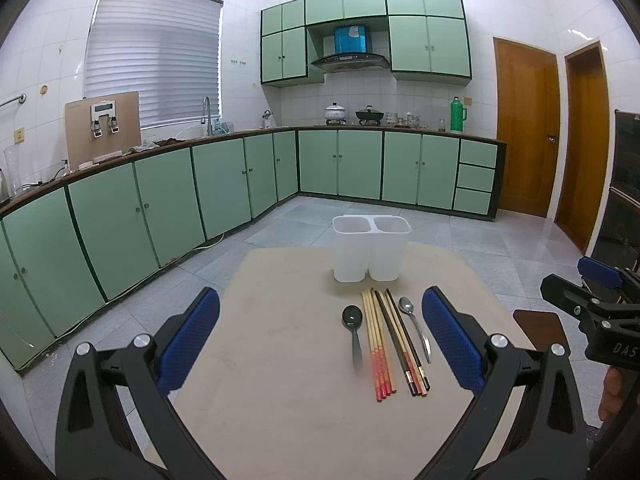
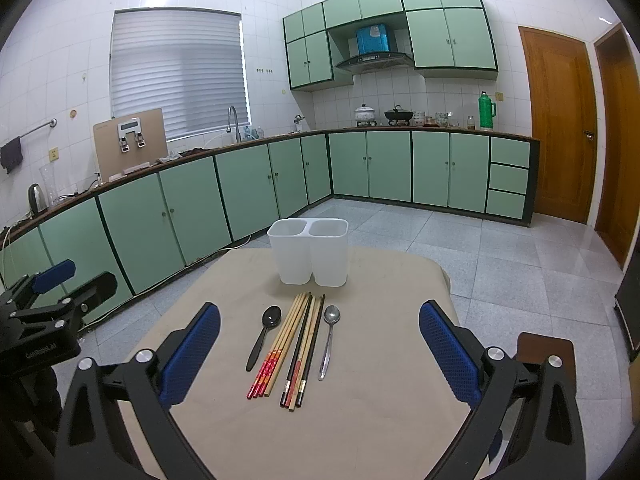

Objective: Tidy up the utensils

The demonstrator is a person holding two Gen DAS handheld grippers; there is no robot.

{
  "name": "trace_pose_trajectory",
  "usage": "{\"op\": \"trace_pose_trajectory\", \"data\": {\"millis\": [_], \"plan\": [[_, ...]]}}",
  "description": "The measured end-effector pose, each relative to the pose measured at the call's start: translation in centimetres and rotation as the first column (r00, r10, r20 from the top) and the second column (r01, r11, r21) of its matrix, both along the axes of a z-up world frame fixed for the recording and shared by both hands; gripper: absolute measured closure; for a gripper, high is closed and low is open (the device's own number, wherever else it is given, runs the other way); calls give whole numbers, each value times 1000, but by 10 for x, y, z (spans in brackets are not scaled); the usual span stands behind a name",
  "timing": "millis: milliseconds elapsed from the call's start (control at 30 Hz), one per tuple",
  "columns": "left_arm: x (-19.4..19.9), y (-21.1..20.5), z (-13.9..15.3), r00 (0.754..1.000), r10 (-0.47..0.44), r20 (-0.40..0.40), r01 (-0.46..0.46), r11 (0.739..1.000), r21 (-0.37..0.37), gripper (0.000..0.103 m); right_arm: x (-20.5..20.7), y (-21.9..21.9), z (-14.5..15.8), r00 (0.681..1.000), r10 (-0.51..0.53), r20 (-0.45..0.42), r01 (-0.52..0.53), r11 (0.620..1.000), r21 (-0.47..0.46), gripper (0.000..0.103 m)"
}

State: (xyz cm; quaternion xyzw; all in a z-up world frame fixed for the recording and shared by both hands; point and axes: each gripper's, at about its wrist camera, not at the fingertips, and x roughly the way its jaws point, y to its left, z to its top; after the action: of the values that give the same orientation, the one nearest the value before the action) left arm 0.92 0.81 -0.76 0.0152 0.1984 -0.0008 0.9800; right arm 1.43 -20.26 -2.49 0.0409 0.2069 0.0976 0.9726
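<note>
Both my left hand-held gripper [image 1: 320, 344] and right hand-held gripper [image 2: 320, 344] are spread and empty; ahead, the chopsticks [image 2: 294, 346] lie tightly together, so I may pinch several and scatter them.

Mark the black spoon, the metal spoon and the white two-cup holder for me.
black spoon [image 2: 272, 316]: right wrist view, on its bowl.
metal spoon [image 2: 332, 314]: right wrist view, on its bowl.
white two-cup holder [image 2: 294, 264]: right wrist view, on the left cup's front wall.
</note>
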Motion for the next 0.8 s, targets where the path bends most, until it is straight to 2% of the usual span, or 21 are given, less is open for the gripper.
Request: {"op": "trace_pose_trajectory", "data": {"millis": [800], "plan": [[3,3,-1,1000,2,-3,-2,1000,2,5,2,1,-3,1000,0,-5,0,1000,1,6]]}}
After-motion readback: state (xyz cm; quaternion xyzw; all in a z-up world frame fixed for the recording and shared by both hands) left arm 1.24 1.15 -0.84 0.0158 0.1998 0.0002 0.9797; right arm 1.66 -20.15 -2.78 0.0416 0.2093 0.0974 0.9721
